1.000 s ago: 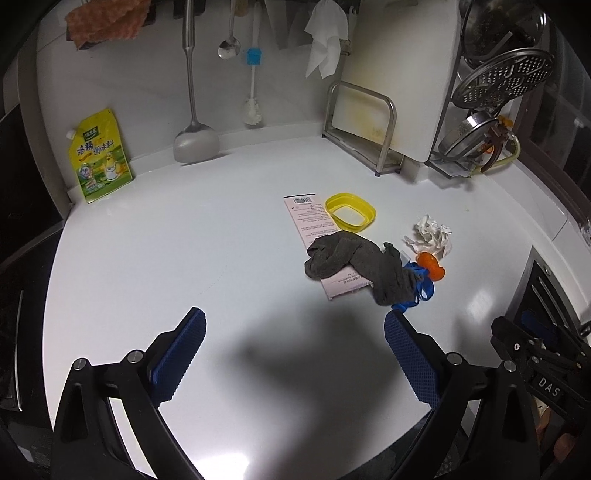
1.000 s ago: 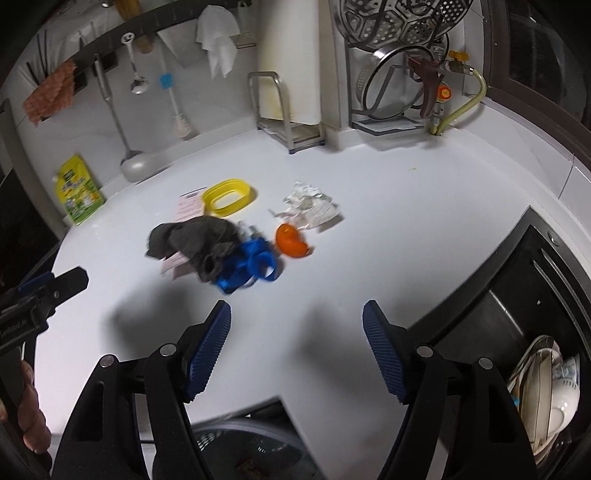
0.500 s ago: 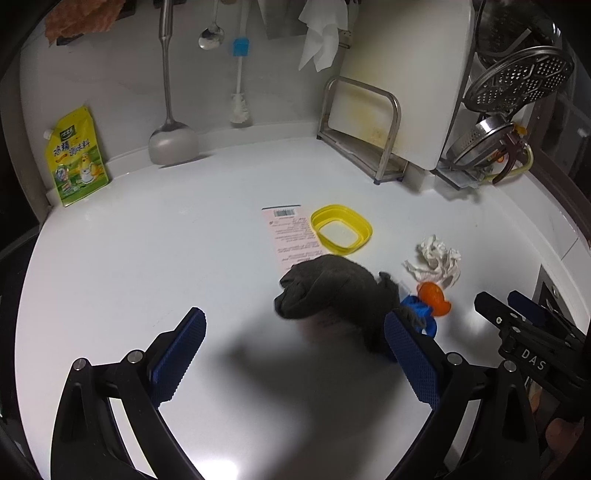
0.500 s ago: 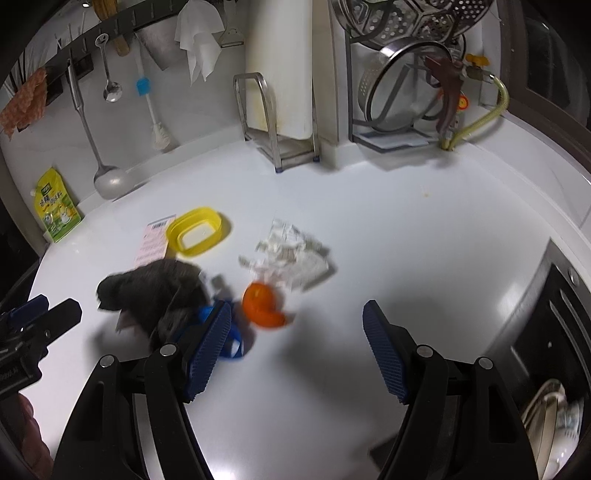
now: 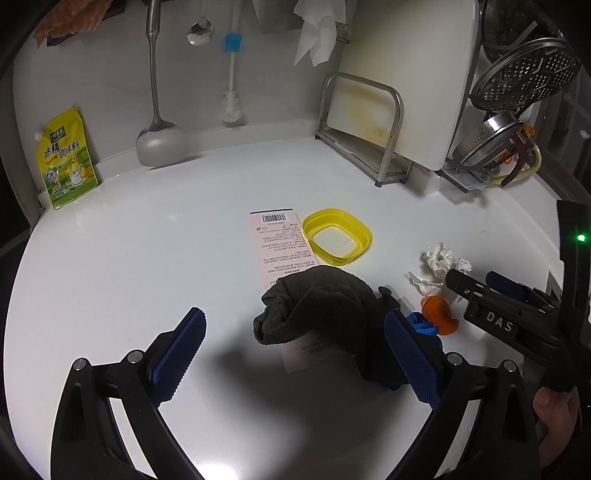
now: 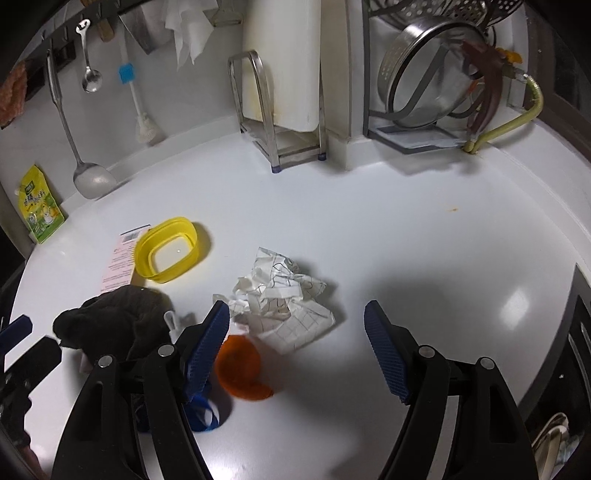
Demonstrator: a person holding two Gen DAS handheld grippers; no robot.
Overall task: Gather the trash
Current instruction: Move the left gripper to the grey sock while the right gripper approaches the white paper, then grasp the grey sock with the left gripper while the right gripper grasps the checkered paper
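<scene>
My white countertop (image 5: 110, 266) shines under an overhead light, with a bright glare patch near its front edge. Against the pale back wall (image 5: 92, 74) hang a ladle (image 5: 159, 140), a spoon (image 5: 200, 33) and a blue-headed brush (image 5: 232, 81). A cutting board (image 5: 406, 81) stands in a metal rack (image 5: 373, 147). A yellow-green seasoning pouch (image 5: 64, 158) leans at the far left.

The dark cloth (image 5: 317, 306) hides the pink leaflet's (image 5: 282, 245) middle and most of the blue item (image 5: 424, 326).
</scene>
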